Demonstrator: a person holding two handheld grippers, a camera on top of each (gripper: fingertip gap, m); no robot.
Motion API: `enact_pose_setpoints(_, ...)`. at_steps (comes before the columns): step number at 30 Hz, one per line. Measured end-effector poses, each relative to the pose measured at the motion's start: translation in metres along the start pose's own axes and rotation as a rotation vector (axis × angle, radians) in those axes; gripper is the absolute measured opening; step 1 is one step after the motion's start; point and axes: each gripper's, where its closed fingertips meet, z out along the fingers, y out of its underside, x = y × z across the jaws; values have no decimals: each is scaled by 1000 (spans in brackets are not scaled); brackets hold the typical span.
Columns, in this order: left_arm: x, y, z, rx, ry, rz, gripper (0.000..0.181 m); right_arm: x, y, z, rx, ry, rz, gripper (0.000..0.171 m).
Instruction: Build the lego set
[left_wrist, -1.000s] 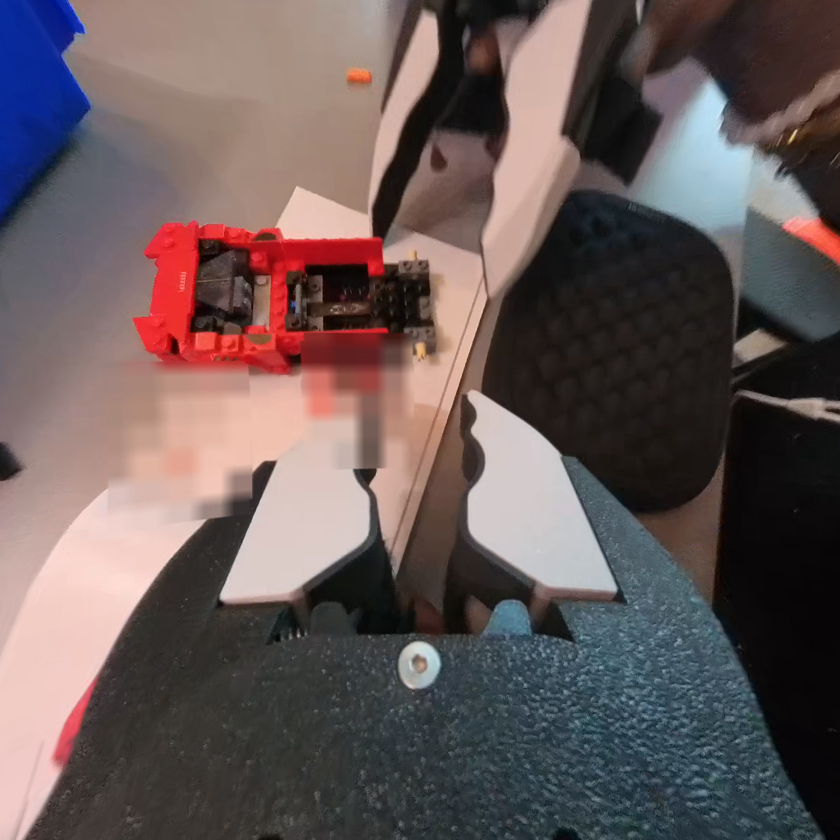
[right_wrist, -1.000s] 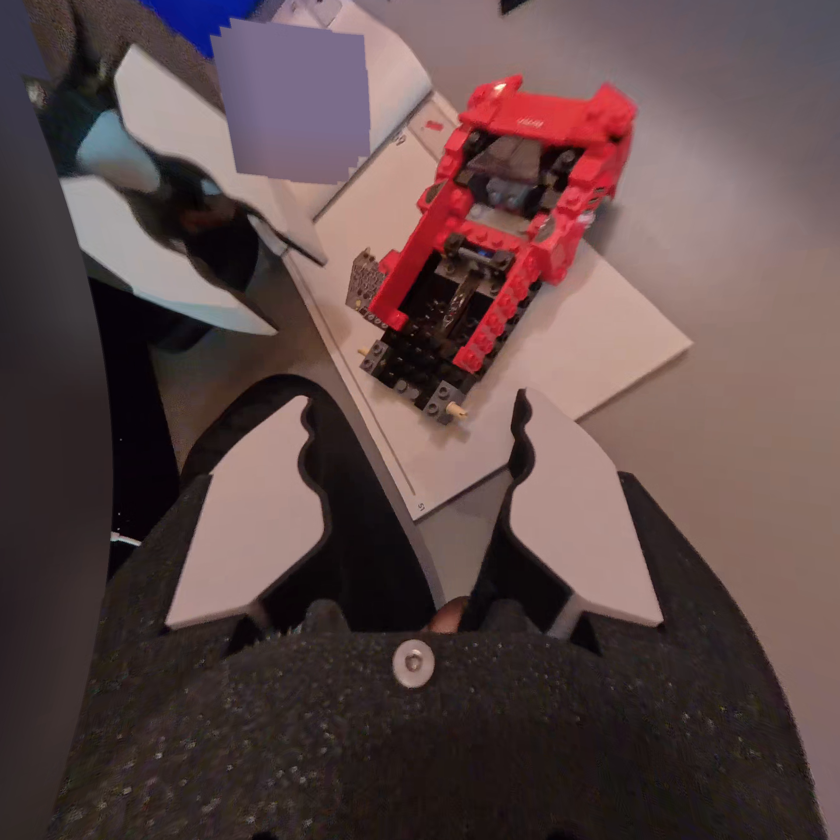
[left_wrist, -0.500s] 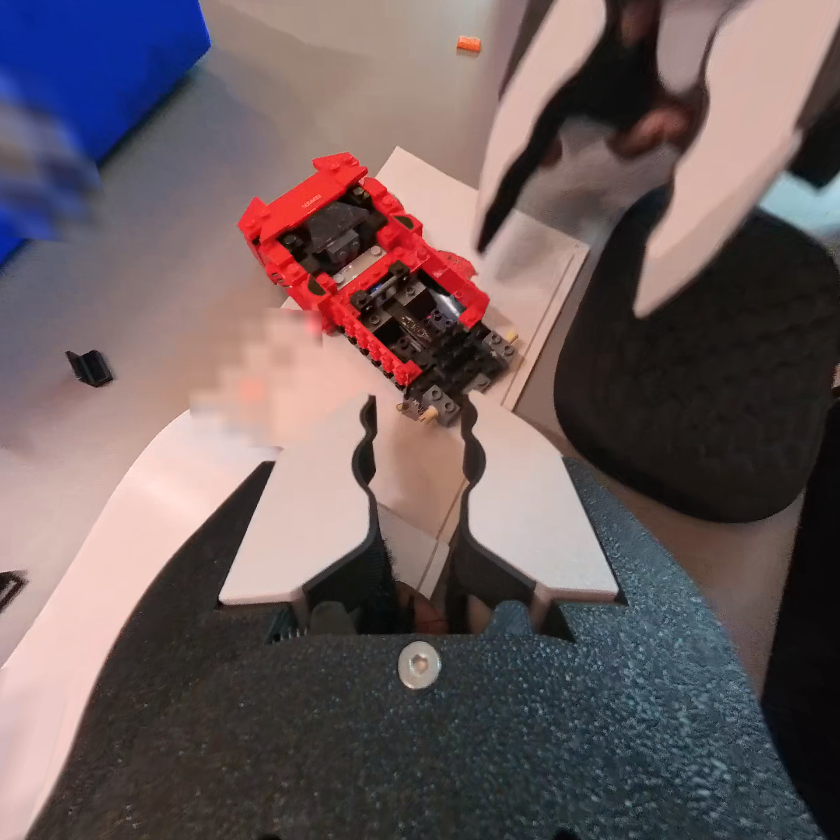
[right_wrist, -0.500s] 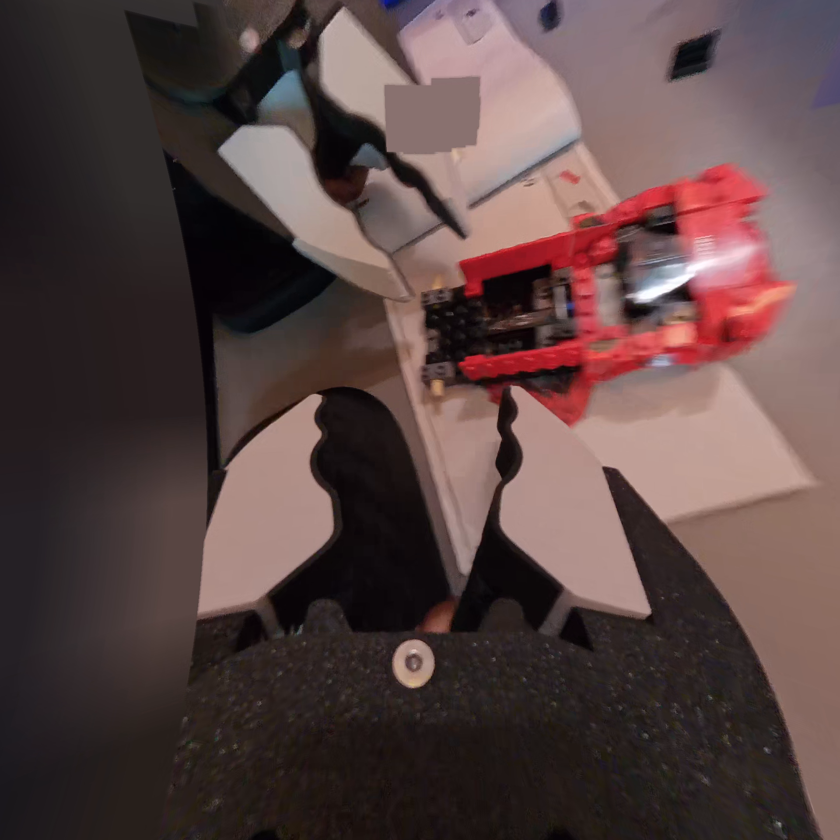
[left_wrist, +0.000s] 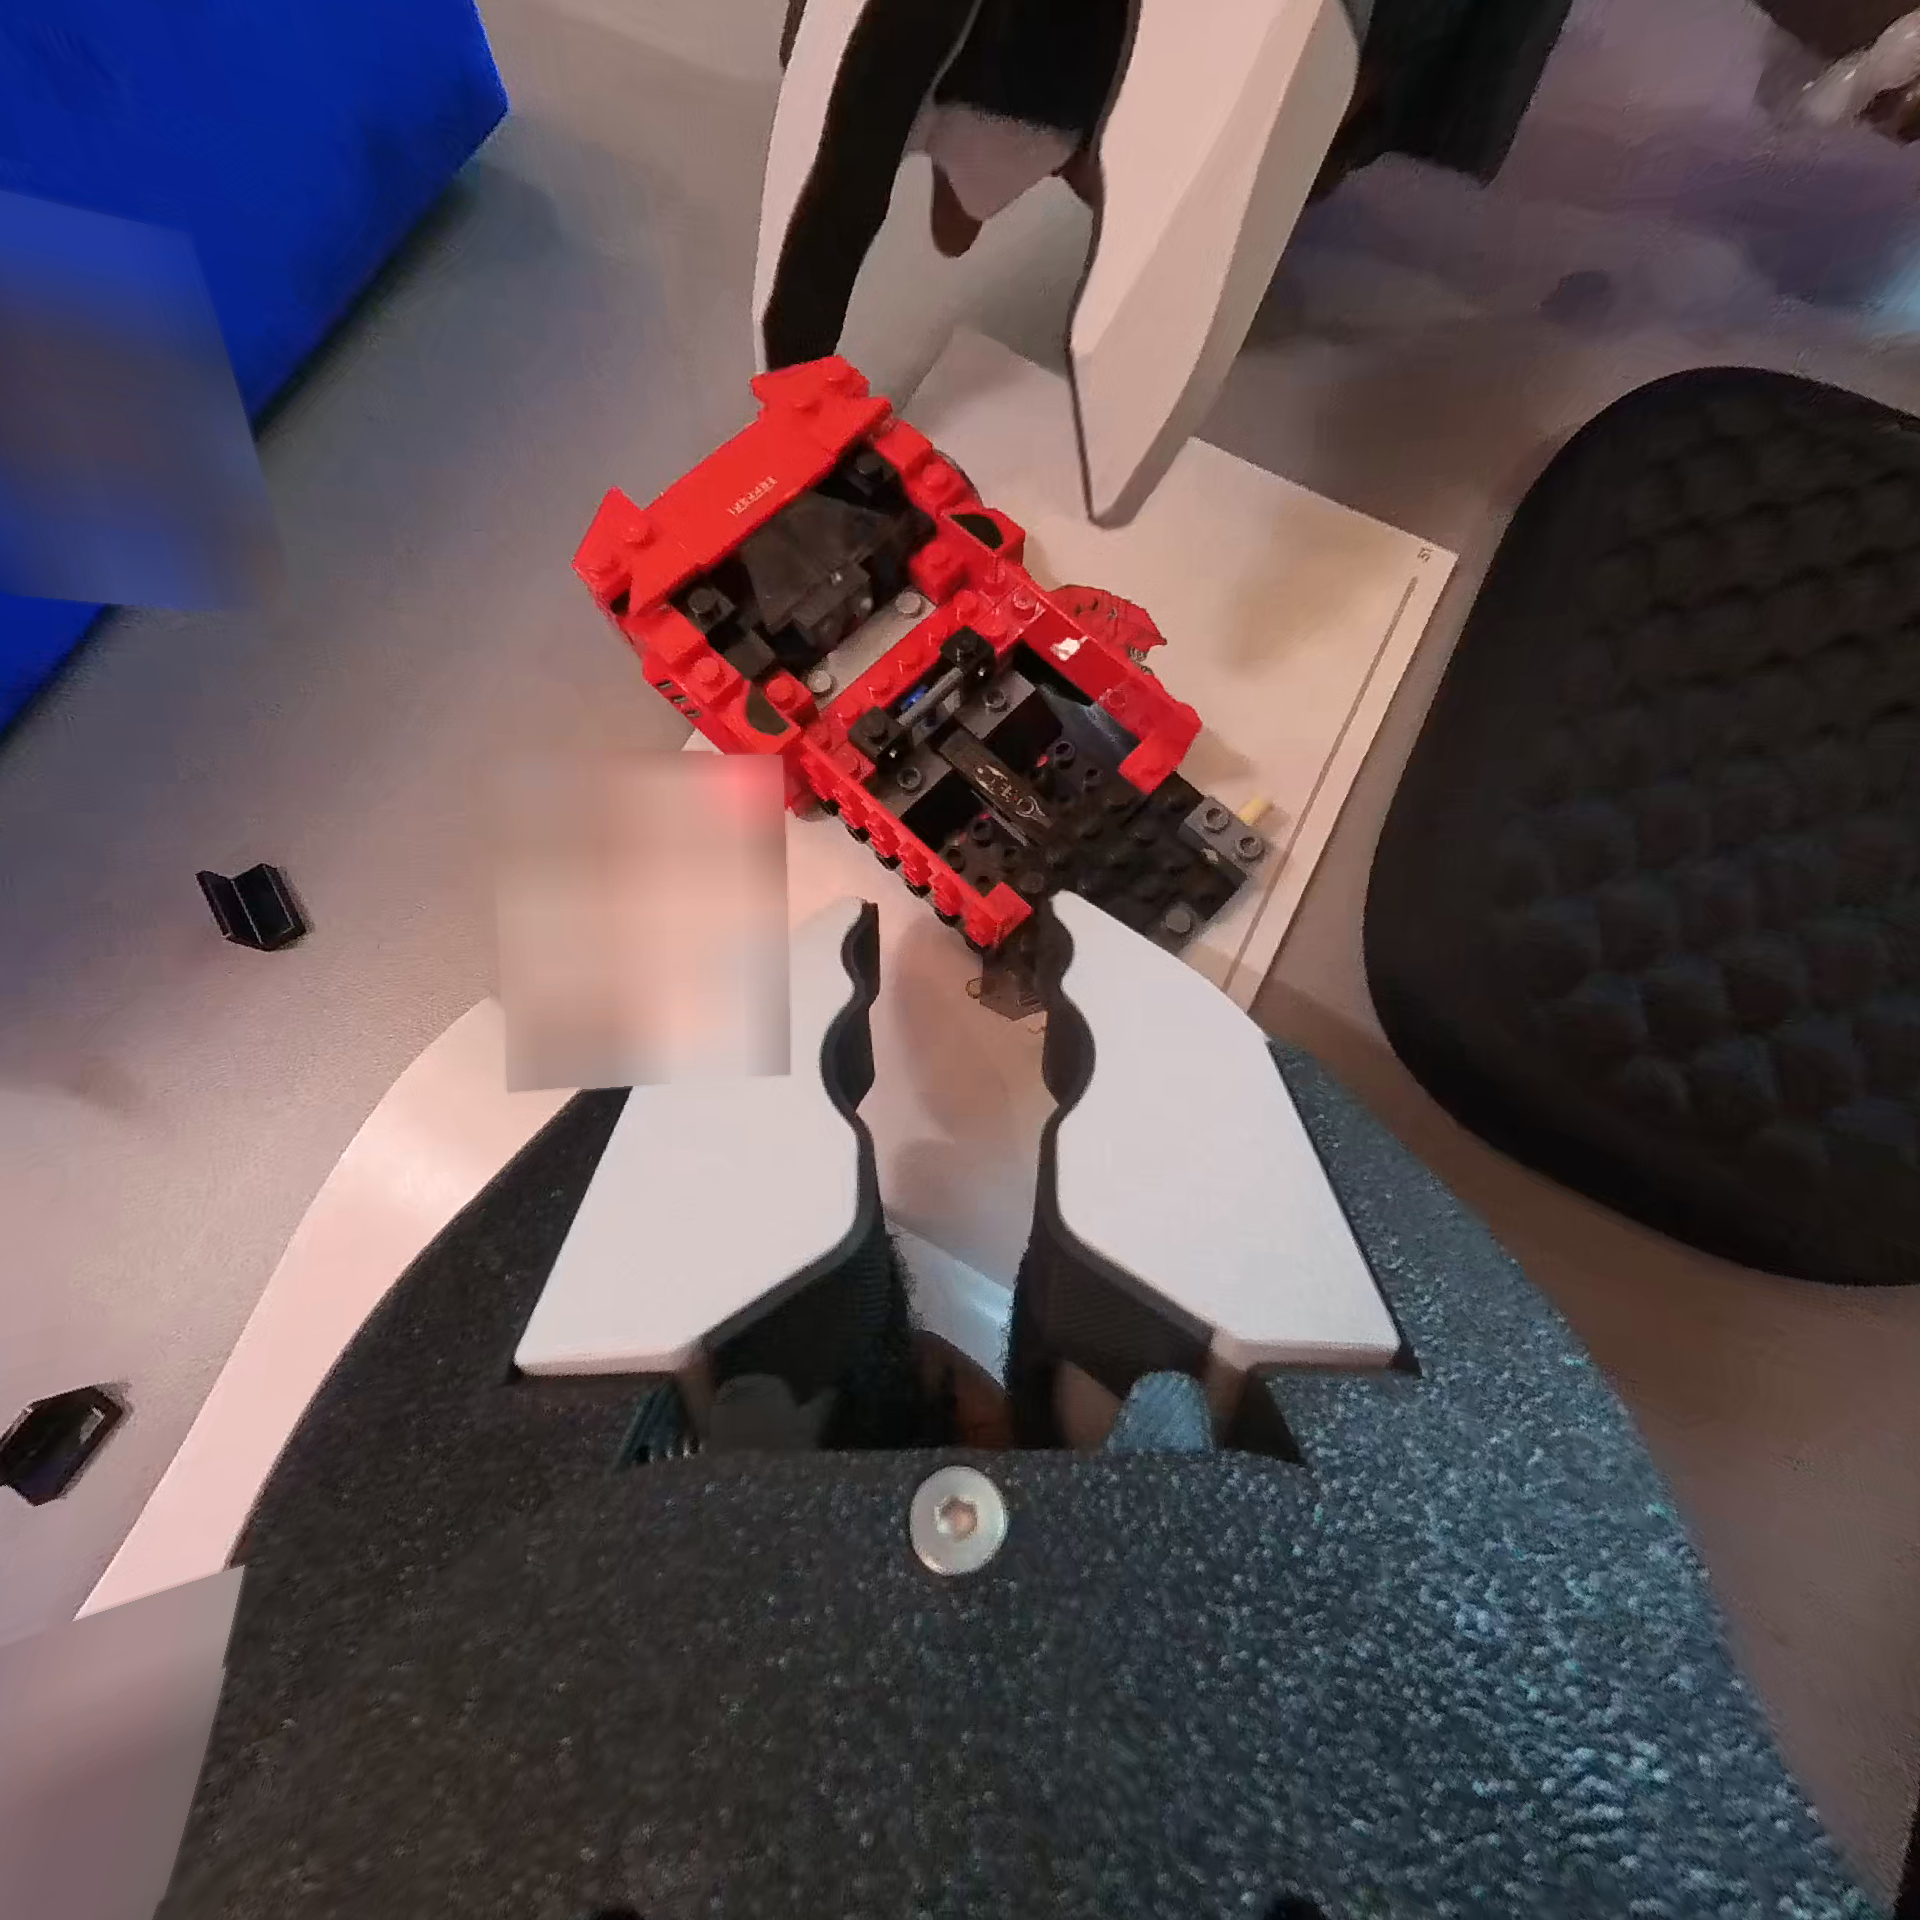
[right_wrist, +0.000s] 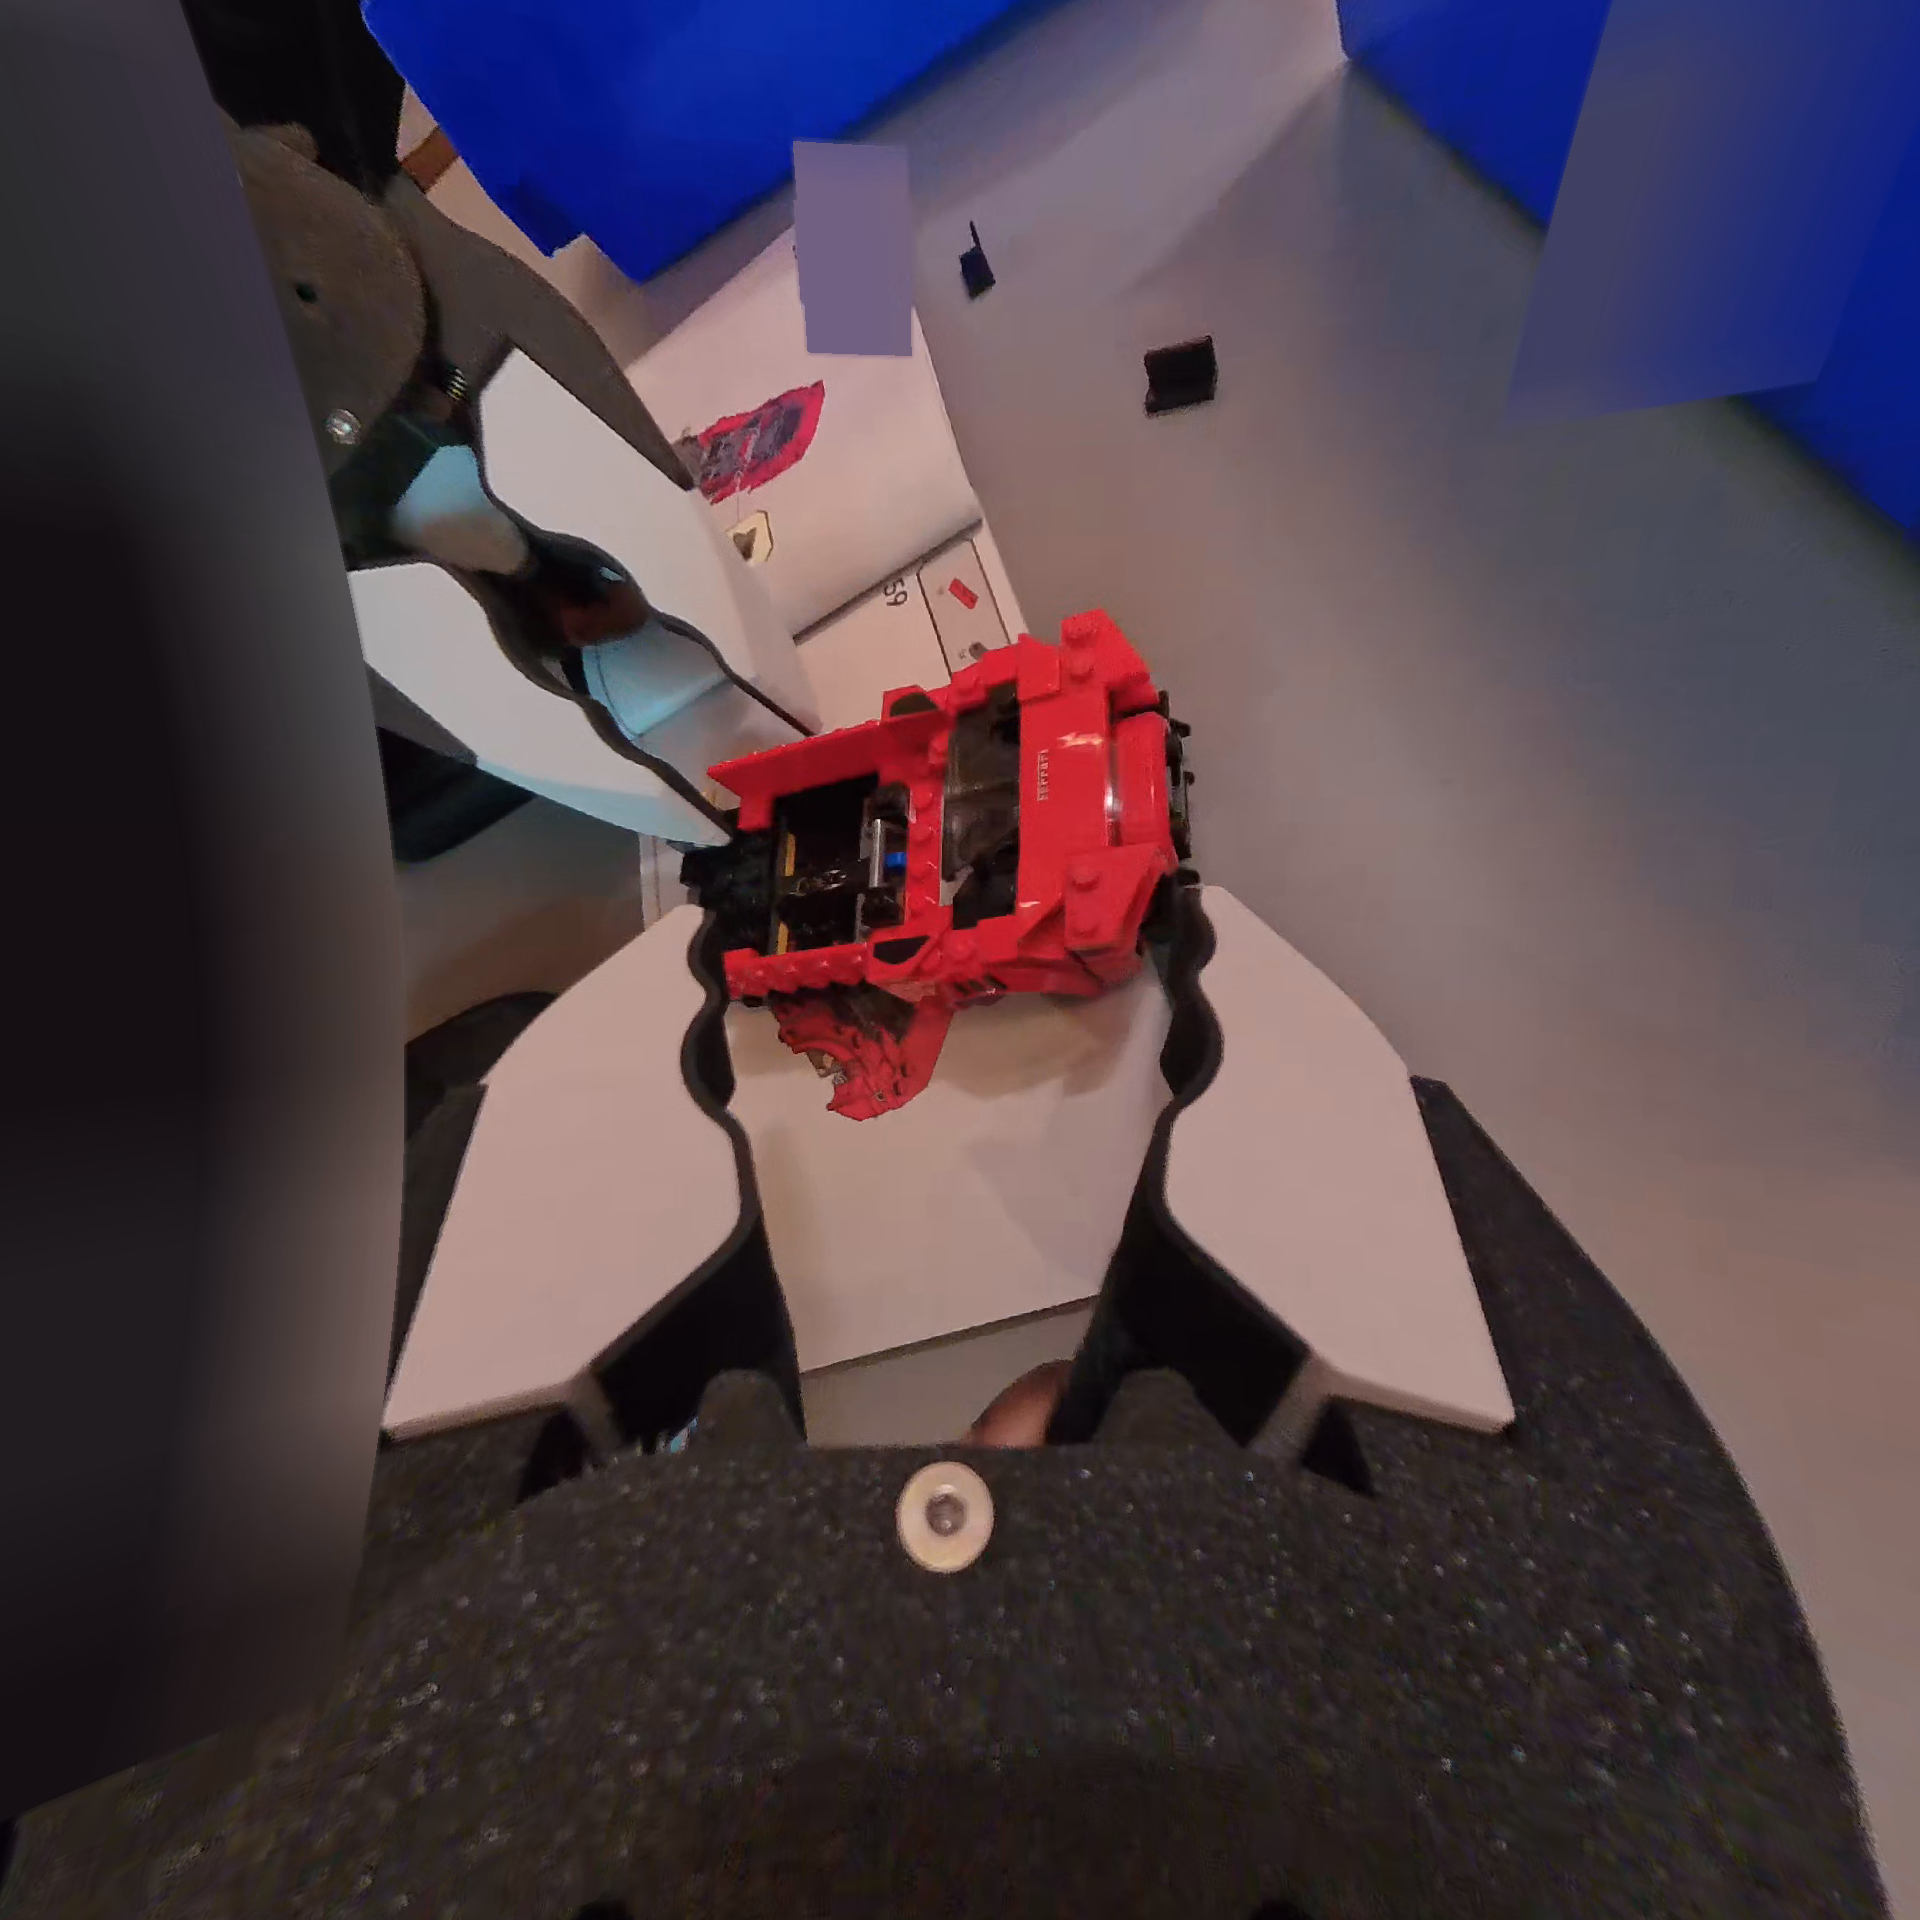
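Grey tabletop (left_wrist: 436, 436) carries your booklet (left_wrist: 1299, 582), with the car (left_wrist: 894, 675) mid-frame. Your left gripper (left_wrist: 961, 925) is narrowly parted at its black end; your right gripper (right_wrist: 940, 904) spreads wide around it.

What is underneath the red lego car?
The red lego car rests on an open instruction booklet, whose white page shows around it. A printed red car picture peeks out beside it. Whatever the page shows directly beneath the car is covered.

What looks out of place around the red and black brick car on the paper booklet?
Two small black loose pieces lie scattered on the grey table, away from the red and black brick car, whose black chassis end is still uncovered.
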Motion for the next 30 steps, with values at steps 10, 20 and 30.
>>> enact_pose_setpoints(10,-2,1,-1,4,-5,16,28,-2,4,-5,-32,-10,-1,76)
enact_pose_setpoints(20,-2,1,-1,15,-6,28,28,20,-25,-2,-156,175,-137,0)
enact_pose_setpoints(30,0,0,0,28,15,31,23,19,-19,8,-311,240,-149,0)
